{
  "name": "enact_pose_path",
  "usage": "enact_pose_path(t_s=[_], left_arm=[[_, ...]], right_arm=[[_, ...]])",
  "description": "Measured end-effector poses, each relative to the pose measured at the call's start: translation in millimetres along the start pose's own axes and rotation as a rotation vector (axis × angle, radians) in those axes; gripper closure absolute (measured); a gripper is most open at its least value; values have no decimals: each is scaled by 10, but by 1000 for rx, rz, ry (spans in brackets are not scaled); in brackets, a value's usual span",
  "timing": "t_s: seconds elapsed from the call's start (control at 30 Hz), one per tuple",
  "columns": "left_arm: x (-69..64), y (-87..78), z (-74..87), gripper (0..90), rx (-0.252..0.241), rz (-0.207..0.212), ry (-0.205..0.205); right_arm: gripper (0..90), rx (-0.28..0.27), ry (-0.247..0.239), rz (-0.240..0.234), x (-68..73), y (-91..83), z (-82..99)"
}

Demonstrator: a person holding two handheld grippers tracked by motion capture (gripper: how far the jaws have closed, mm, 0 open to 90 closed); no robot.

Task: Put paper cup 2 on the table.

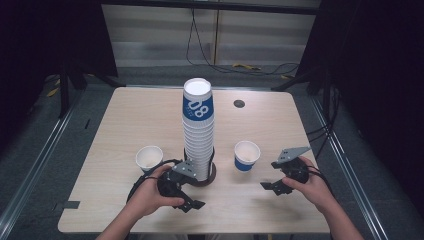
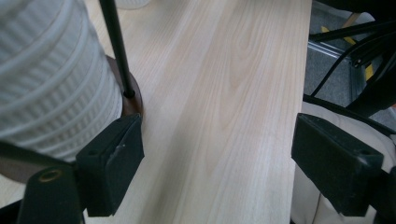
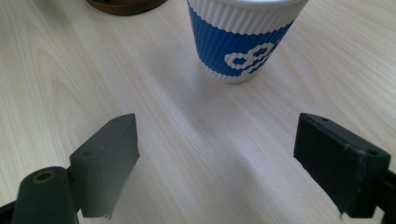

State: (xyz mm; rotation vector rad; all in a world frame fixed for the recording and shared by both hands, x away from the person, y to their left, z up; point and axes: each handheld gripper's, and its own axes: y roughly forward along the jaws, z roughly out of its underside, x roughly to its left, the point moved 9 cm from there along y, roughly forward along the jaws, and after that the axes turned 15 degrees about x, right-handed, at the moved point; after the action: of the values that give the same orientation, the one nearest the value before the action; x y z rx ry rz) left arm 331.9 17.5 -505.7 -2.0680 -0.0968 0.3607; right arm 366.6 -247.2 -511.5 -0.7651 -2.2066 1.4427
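Two grippers sit low in the frame: our left gripper [image 1: 192,192] beside the tall cup stack [image 1: 198,127], our right gripper [image 1: 270,182] near the blue cup [image 1: 246,155]. Both have jaws wide apart, holding nothing. Both cups look empty, including the white cup [image 1: 149,158] at left.

Pale wooden table [image 1: 125,120] on grey floor [image 1: 60,150] — dark curtains [image 1: 45,35], cables [image 1: 240,67] behind.

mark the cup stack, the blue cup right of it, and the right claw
cup stack [image 1: 198,132], high view, on the ribbed side halfway up.
blue cup [image 1: 246,159], high view, on its blue outer wall.
right claw [image 3: 217,172], right gripper view, midway between its two open tips.
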Motion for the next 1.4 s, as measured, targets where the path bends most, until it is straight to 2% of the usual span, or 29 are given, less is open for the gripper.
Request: enact_pose_path(t_s=[0.07, 0.1, 0.13, 0.3, 0.37, 0.87, 0.9, 1.03, 1.07, 1.1, 1.4], left_arm=[[14, -12, 33, 165, -11, 3, -9], [29, -25, 59, 163, -2, -1, -9], [30, -21, 60, 162, -17, 2, -25], [68, -43, 150, 162, -7, -9, -35], [74, -50, 168, 162, -17, -11, -39], [128, -107, 360, 162, -13, -36, -37], [127, -106, 362, 162, -27, -34, -45], [148, -124, 427, 162, -31, -36, -56], [159, -133, 458, 162, -18, -39, -48], [161, -139, 474, 162, -22, -41, -60], [216, -186, 643, 162, -35, -48, -82]], right_arm=[[133, -4, 5, 4, -5, -4, 22], [133, -4, 6, 6, -10, -9, 39], [133, -11, 13, 12, -18, -14, 60], [133, -14, 13, 18, -23, -17, 124], [133, -16, 17, 17, -27, -16, 153], [133, -51, 44, 33, -78, -56, 310], [133, -52, 46, 33, -78, -61, 320], [133, -56, 48, 35, -81, -64, 357], [134, -59, 47, 34, -83, -60, 370], [134, -56, 47, 35, -86, -57, 385], [134, -61, 68, 40, -114, -68, 487]])
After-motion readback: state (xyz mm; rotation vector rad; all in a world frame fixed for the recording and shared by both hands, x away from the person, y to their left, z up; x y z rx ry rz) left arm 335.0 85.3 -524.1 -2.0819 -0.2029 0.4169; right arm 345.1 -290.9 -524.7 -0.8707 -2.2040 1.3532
